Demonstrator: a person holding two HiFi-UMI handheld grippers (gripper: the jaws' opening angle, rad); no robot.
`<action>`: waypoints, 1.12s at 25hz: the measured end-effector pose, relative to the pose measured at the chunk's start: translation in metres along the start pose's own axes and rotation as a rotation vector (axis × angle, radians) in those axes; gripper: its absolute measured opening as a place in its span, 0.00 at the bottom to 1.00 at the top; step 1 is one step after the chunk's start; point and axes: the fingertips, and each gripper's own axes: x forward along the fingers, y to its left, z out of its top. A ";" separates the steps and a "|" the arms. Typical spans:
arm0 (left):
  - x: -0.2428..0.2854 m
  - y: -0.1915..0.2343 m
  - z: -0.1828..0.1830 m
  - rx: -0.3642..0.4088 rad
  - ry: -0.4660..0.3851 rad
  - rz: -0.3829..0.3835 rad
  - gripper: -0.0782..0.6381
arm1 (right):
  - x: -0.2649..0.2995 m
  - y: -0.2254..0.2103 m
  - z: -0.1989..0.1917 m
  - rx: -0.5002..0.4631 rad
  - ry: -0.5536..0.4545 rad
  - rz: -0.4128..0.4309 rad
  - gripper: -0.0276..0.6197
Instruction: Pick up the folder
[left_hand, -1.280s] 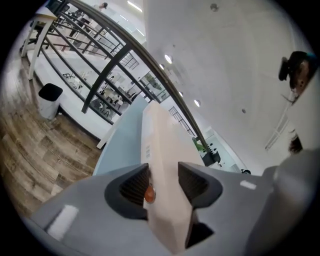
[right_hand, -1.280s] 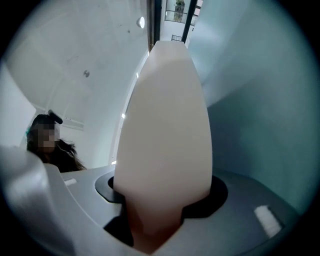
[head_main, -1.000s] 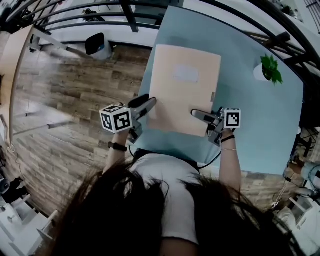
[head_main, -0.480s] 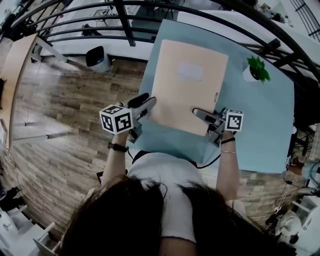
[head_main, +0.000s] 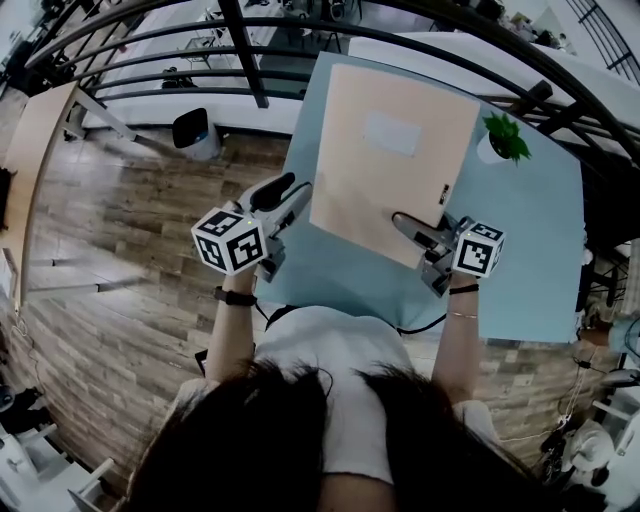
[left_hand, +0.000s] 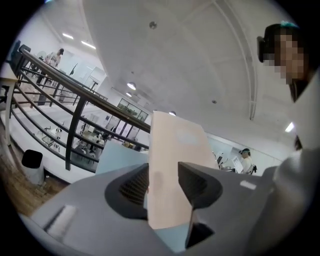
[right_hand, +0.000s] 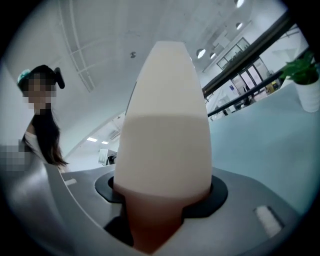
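A peach folder (head_main: 392, 160) with a pale label hangs in the air over the light blue table (head_main: 525, 250), held at its near corners. My left gripper (head_main: 292, 200) is shut on its near left edge. In the left gripper view the folder (left_hand: 172, 165) stands on edge between the dark pads (left_hand: 131, 187) of the left gripper (left_hand: 165, 187). My right gripper (head_main: 408, 226) is shut on the near right corner. In the right gripper view the folder (right_hand: 165, 125) fills the gap of the right gripper (right_hand: 162, 197) and hides what lies ahead.
A small potted plant (head_main: 503, 138) stands on the table at the far right, also in the right gripper view (right_hand: 306, 85). A black railing (head_main: 245, 45) runs beyond the table. A white bin (head_main: 192, 128) sits on the wooden floor (head_main: 120, 250) to the left.
Both grippers have risen with the folder clamped between them. The folder has come off the table, nearer the head camera, and has tilted slightly clockwise.
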 end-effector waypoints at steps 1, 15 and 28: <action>0.000 -0.003 0.002 0.011 -0.007 0.001 0.43 | -0.003 0.001 0.002 -0.018 -0.012 -0.022 0.47; 0.012 -0.023 0.027 0.285 -0.032 0.125 0.33 | -0.046 0.005 0.054 -0.307 -0.233 -0.433 0.47; 0.032 -0.033 0.028 0.384 -0.049 0.152 0.19 | -0.066 -0.002 0.067 -0.544 -0.277 -0.697 0.47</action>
